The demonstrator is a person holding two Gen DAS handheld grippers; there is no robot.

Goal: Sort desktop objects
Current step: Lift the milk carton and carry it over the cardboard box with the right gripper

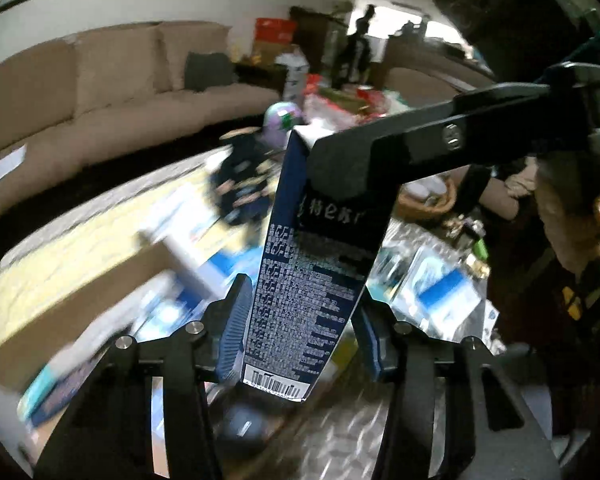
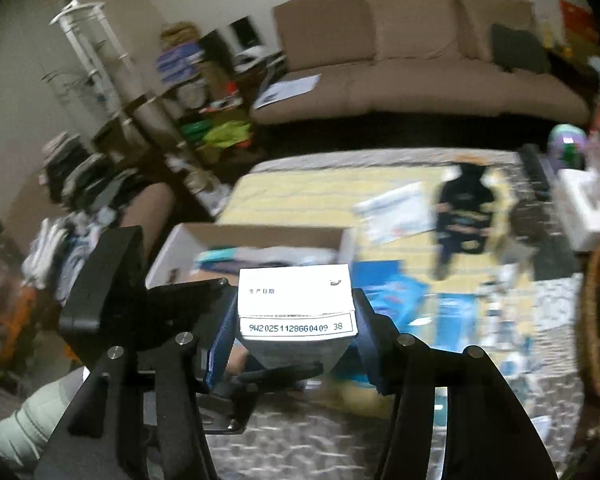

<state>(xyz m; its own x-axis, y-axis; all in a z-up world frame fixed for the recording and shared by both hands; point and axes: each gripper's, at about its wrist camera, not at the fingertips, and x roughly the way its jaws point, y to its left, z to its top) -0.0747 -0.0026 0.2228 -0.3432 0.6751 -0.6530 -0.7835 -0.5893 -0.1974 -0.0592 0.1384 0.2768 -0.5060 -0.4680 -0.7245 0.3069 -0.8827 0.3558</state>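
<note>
We hold a tall navy carton (image 1: 316,264) of white small print and a barcode, white-topped, above the cluttered table (image 2: 320,196): left gripper (image 1: 300,320) clamps its lower sides, right gripper (image 2: 296,332) its top; a cardboard box (image 2: 260,236) sits just beyond, sofa (image 2: 420,64) farther back
</note>
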